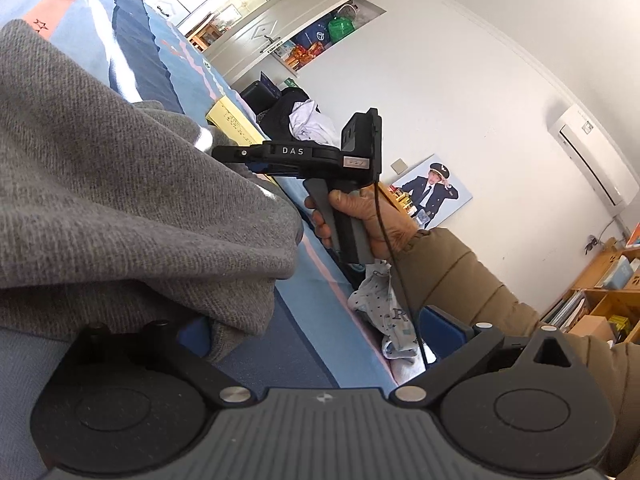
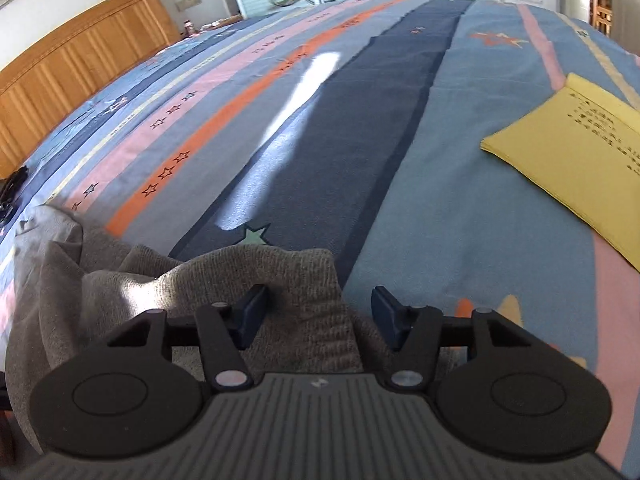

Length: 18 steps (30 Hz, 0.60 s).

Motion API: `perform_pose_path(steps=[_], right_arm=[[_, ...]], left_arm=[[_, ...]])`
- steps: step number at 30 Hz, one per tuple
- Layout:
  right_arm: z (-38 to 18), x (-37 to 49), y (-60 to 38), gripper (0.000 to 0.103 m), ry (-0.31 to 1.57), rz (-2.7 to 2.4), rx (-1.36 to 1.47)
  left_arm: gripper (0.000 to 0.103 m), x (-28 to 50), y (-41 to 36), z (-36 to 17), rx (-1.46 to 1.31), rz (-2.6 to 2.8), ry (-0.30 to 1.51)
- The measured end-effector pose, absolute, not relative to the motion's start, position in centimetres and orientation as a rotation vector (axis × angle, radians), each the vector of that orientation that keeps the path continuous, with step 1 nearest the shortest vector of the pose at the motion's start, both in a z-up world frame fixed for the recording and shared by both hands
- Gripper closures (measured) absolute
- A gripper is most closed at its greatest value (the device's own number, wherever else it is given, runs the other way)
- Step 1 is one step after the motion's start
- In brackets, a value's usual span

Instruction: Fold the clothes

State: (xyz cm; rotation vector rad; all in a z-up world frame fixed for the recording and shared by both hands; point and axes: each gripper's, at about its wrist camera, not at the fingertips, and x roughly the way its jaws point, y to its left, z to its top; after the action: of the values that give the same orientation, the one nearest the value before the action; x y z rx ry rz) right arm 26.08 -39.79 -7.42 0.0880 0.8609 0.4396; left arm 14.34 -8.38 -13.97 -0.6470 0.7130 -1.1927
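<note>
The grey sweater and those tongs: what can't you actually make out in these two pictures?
- Left tongs' tips: left wrist view, the grey sweater drapes over them, so open or shut is unclear.
- Sweater's whole shape: cut off by the edges in both views.
- Right tongs: right wrist view, pads apart over the sweater's corner; whether they press it is unclear.
- Print on the yellow paper: too small, blurred.

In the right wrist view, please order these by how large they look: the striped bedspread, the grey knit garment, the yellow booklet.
1. Striped bedspread, which fills most of the view.
2. Grey knit garment, though it lies nearest the camera, so it may look larger than it is.
3. Yellow booklet, cut off at the right edge.
</note>
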Motion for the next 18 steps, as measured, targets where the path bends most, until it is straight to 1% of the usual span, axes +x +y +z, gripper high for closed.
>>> perform_pose_path(steps=[3,5,6,9,14,18], right_arm=[[-7.5,26.4,-39.6,0.039,0.843,0.469,0.085],[-7.6,26.6,-39.6,0.043,0.844,0.499,0.113],[-7.6,26.6,-39.6,0.054,0.844,0.506,0.122],[-6.9,25.9,-39.0,0.073,0.814,0.476,0.093],[-3.6,22.1,-36.9,0.075,0.666,0.376,0.030],[-0.5,19.1,-36.2,0.076,0.650,0.194,0.026]], left_arm=[[0.001,14.3,-8.1,-14.1,-0.668,-1.197,0.713],[0.001,14.4,-8.0,-14.2,-0.677,-1.199,0.715],[0.001,14.4,-7.9,-14.2,-0.680,-1.201,0.715],[0.001,14.3,-7.9,-14.0,-0.679,-1.201,0.717],[0.001,14.4,-7.8,-14.0,-0.680,-1.201,0.717],[0.001,14.4,-7.6,-13.9,-0.688,-1.209,0.712]])
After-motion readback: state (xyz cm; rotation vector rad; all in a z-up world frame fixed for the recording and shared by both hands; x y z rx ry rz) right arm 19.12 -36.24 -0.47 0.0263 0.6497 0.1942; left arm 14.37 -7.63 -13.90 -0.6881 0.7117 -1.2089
